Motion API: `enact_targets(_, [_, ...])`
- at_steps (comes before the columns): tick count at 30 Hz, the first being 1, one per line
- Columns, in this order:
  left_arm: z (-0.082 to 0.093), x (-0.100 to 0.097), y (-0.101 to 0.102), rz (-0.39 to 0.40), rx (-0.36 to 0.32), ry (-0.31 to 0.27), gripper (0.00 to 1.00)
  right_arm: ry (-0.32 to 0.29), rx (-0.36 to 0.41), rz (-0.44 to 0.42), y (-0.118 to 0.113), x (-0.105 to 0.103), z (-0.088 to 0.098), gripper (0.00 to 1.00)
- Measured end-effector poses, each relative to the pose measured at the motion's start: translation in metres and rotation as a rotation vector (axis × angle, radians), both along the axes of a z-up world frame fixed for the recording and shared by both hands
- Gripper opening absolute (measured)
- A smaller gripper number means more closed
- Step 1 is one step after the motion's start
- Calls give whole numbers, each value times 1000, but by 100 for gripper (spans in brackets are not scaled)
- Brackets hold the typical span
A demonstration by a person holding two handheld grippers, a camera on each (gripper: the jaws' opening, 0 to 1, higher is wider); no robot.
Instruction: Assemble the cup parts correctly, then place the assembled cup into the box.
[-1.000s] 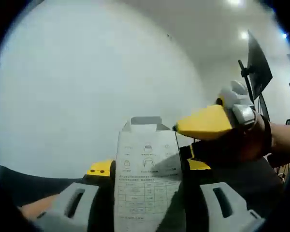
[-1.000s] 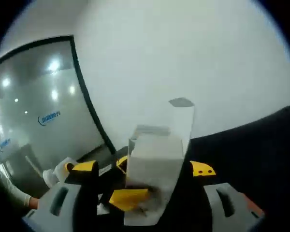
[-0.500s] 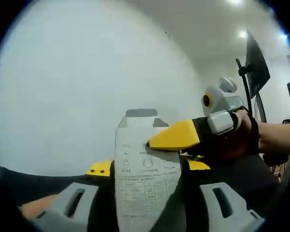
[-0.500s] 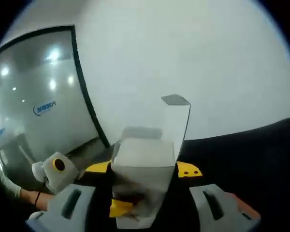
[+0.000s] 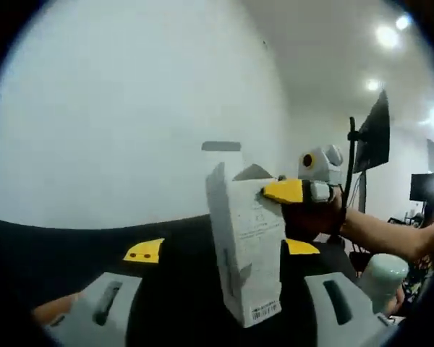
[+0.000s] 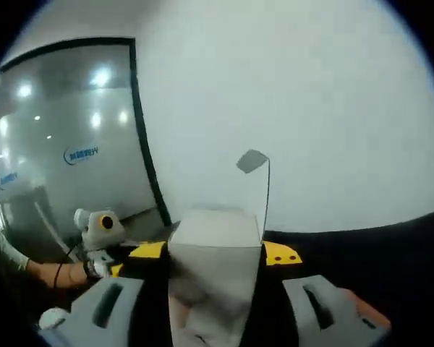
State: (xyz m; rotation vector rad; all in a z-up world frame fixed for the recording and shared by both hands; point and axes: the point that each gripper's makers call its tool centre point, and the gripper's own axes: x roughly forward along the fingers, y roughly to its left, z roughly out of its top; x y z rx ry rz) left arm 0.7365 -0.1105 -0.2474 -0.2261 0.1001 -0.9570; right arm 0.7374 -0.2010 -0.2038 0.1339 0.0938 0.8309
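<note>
left gripper view: the box (image 5: 247,246) stands upright between the own jaws but apart from them, top flap (image 5: 221,147) raised. left gripper (image 5: 217,303) jaws stand wide, holding nothing. right gripper (image 5: 289,191) yellow tips touch the box's upper far edge. right gripper view: the box sits between narrow jaws, apparently clamped. step in hand: holding the box open. next move calls for the assembled cup, possibly the pale object (image 5: 382,278) beside the right jaw.

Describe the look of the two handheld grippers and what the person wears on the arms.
Each gripper has pale grey jaws with a dark slot and yellow pads marked with small dark dots. In the left gripper view, the right gripper shows a yellow wedge-shaped finger and a grey body. In the right gripper view, the left gripper sits ahead of a hand with a dark wristband and a white sleeve.
</note>
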Motion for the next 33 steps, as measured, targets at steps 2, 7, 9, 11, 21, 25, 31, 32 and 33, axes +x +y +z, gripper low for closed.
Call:
enact_targets(2, [-3,-3,12,5,12,-2,47,-103,-68,41,10,-14,-7,46])
enact_targets(7, [2,-21,26,-73,-5,-36,44,-178,-76,92,15,-47,-27,46])
enact_targets(9, [1,-28,27,-95,35,-65,43,-195,-87,100,11,-52,-27,46])
enact_targets(11, [1,-33,28,-99,67,-87,43,-197,-102,133,7,-56,-28,47])
enact_targets(21, [7,-46,26,-129,115,-126,42,-133,-165,204,-5,-58,-36,56])
enact_targets(25, [8,-47,21,-145,117,-123,42,-136,-228,196,-6,-51,-37,56])
enact_targets(31, [-1,-48,12,-167,140,-106,41,-105,-338,280,2,-56,-47,50])
enact_targets(32, [-1,-47,14,-172,138,-104,41,-121,-352,311,3,-59,-48,49])
enact_targets(33, [-1,-47,14,-174,136,-101,41,-117,-344,324,1,-60,-48,49])
